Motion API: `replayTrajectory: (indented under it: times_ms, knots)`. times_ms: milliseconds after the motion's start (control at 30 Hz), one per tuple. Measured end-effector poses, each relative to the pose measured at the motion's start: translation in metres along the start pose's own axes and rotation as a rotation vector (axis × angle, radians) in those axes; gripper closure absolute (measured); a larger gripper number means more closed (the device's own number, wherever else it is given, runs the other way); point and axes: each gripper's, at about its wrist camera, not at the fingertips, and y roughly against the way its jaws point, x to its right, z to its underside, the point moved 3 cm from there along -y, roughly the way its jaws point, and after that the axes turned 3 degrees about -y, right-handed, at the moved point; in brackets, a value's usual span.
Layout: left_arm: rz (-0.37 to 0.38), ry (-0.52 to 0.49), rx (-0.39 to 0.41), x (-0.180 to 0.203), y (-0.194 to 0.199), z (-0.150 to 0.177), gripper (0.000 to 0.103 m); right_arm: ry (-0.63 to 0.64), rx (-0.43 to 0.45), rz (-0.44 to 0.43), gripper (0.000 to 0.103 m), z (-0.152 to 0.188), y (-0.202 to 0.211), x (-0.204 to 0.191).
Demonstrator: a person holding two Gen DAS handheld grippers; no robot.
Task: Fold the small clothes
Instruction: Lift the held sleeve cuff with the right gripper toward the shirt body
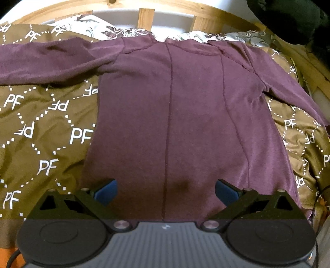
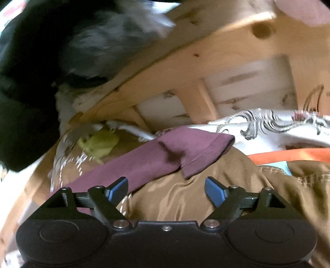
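A maroon long-sleeved top (image 1: 175, 113) lies spread flat on a brown bedspread (image 1: 45, 127), collar far, hem near, both sleeves stretched out to the sides. My left gripper (image 1: 166, 191) is open and empty, hovering over the hem at the middle of the top. In the right wrist view one maroon sleeve (image 2: 165, 154) lies across the brown bedspread (image 2: 185, 198), its cuff pointing right. My right gripper (image 2: 166, 188) is open and empty, just short of the sleeve near its cuff.
A wooden slatted headboard (image 1: 146, 18) runs along the far side, with a white patterned pillow (image 1: 86, 26) below it. Dark clothing (image 2: 31, 72) hangs at the left of the right wrist view. A yellow-green item (image 2: 99, 144) and an orange strip (image 2: 288, 154) lie near the sleeve.
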Motion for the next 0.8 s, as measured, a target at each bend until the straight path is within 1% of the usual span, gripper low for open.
replayTrajectory:
  times_ms: [67, 167, 200, 233, 267, 333, 367, 400, 433, 467, 500, 533, 600, 633, 733, 800]
  knots:
    - [-0.004, -0.002, 0.004, 0.0, 0.001, 0.0, 0.001, -0.077, 0.023, 0.009, 0.022, -0.008, -0.007, 0.009]
    - [-0.006, -0.002, 0.003, -0.001, 0.001, 0.0, 0.001, -0.149, 0.078, 0.021, 0.023, -0.019, -0.013, 0.017]
    - [-0.007, -0.001, 0.001, -0.001, 0.001, 0.0, 0.001, -0.159, 0.094, 0.037, 0.026, -0.023, -0.016, 0.019]
    - [-0.008, 0.001, -0.002, -0.001, 0.0, -0.001, 0.001, -0.164, 0.109, 0.065, 0.031, -0.027, -0.02, 0.021]
    - [-0.008, 0.003, -0.003, -0.001, 0.0, -0.001, 0.001, -0.17, 0.128, 0.094, 0.032, -0.031, -0.023, 0.024]
    - [-0.008, 0.005, -0.005, -0.002, 0.0, -0.001, 0.001, -0.172, 0.155, 0.173, 0.041, -0.039, -0.031, 0.031]
    - [-0.009, 0.005, -0.006, -0.002, -0.001, -0.001, 0.001, -0.161, 0.141, 0.207, 0.043, -0.041, -0.036, 0.034]
    - [-0.009, 0.004, -0.007, -0.002, -0.002, -0.001, 0.001, -0.154, 0.118, 0.238, 0.049, -0.042, -0.042, 0.037]
    - [-0.009, 0.002, -0.009, -0.002, -0.002, -0.001, 0.001, -0.146, 0.094, 0.257, 0.053, -0.041, -0.046, 0.039]
    - [-0.01, 0.001, -0.012, -0.002, -0.003, -0.001, 0.001, -0.126, 0.08, 0.27, 0.054, -0.039, -0.049, 0.039]
    - [-0.011, -0.001, -0.015, -0.001, -0.004, -0.001, 0.001, -0.1, 0.08, 0.278, 0.058, -0.038, -0.049, 0.036]
    - [-0.011, -0.003, -0.016, -0.001, -0.004, 0.0, 0.001, -0.091, 0.087, 0.271, 0.066, -0.039, -0.048, 0.035]
    - [-0.011, -0.007, -0.013, -0.001, -0.003, 0.0, 0.001, -0.093, 0.098, 0.254, 0.078, -0.04, -0.046, 0.034]
    - [-0.013, -0.007, -0.009, -0.001, -0.002, 0.0, 0.001, -0.085, 0.106, 0.25, 0.086, -0.041, -0.045, 0.034]
    - [-0.013, -0.003, -0.003, -0.001, -0.001, -0.001, 0.001, -0.054, 0.141, 0.229, 0.091, -0.043, -0.036, 0.029]
    - [-0.012, 0.001, 0.001, -0.001, 0.001, -0.001, 0.001, 0.034, 0.196, 0.206, 0.091, -0.045, -0.025, 0.014]
